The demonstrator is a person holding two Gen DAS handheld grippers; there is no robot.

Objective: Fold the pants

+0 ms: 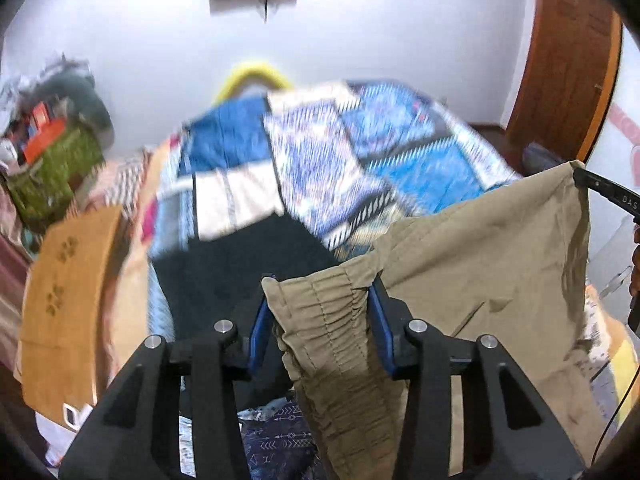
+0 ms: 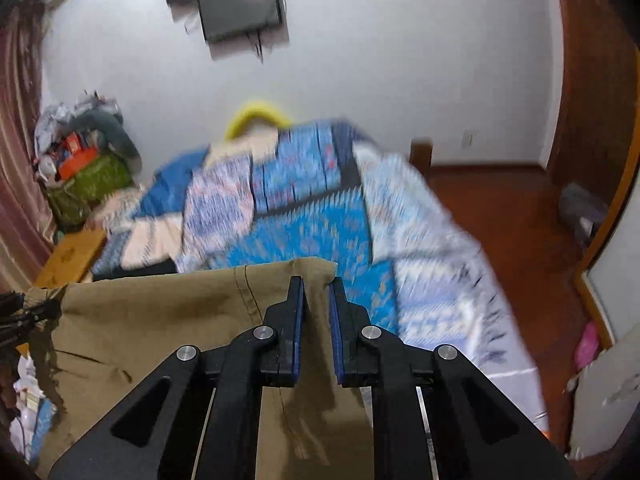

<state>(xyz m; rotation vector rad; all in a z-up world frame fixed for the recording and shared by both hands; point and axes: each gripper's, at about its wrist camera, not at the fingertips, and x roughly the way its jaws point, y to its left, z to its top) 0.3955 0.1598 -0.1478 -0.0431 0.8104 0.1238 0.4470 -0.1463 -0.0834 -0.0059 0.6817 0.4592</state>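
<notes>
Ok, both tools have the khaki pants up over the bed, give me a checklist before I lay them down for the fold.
1. Left tool gripping the gathered waistband: ok, the bunched elastic sits between its blue pads.
2. Right tool gripping the other corner: ok, jaws closed tight on the fabric edge.
3. Khaki pants stretched between the two tools: ok, the top edge runs across with only a slight sag.
4. Landing spot on the patchwork quilt: not ok, a dark cloth lies just ahead.
5. Legs hanging free: cannot tell, the lower part is out of view.
</notes>
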